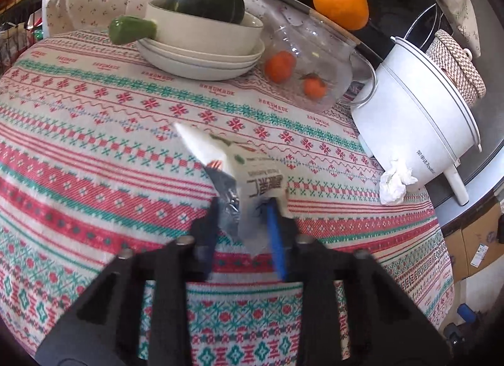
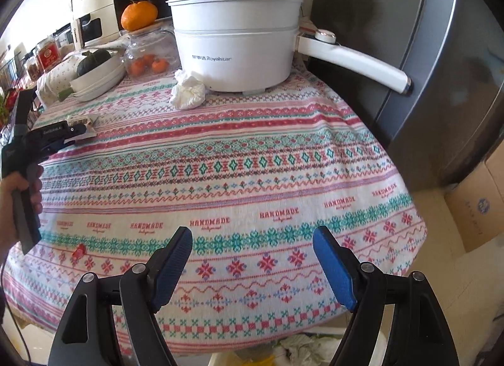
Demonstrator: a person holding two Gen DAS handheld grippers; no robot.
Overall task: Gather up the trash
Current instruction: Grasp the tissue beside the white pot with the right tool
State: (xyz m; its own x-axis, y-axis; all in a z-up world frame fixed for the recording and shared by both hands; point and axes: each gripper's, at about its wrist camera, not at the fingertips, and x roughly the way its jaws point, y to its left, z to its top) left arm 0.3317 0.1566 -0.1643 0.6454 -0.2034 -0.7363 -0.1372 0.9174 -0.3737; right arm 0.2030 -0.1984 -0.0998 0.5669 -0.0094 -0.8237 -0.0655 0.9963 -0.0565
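Observation:
My left gripper [image 1: 244, 208] is shut on a white snack wrapper [image 1: 242, 164] with black print, holding it just above the patterned tablecloth [image 1: 94, 152]. The same gripper [image 2: 77, 131] and wrapper [image 2: 83, 120] show at the left of the right wrist view. A crumpled white tissue [image 1: 395, 182] lies against the white electric pot [image 1: 419, 120]; it also shows in the right wrist view [image 2: 189, 90]. My right gripper [image 2: 253, 237] is open and empty over the table's near edge. A small red scrap [image 2: 78, 251] lies on the cloth near its left finger.
A bowl stack [image 1: 204, 42] holds a dark squash. A glass jar [image 1: 308, 64] holds small oranges, a big orange [image 1: 341, 4] above it. A bin with crumpled paper [image 2: 299, 348] sits below the table edge. Cardboard boxes [image 2: 478, 202] and a grey fridge [image 2: 441, 67] stand right.

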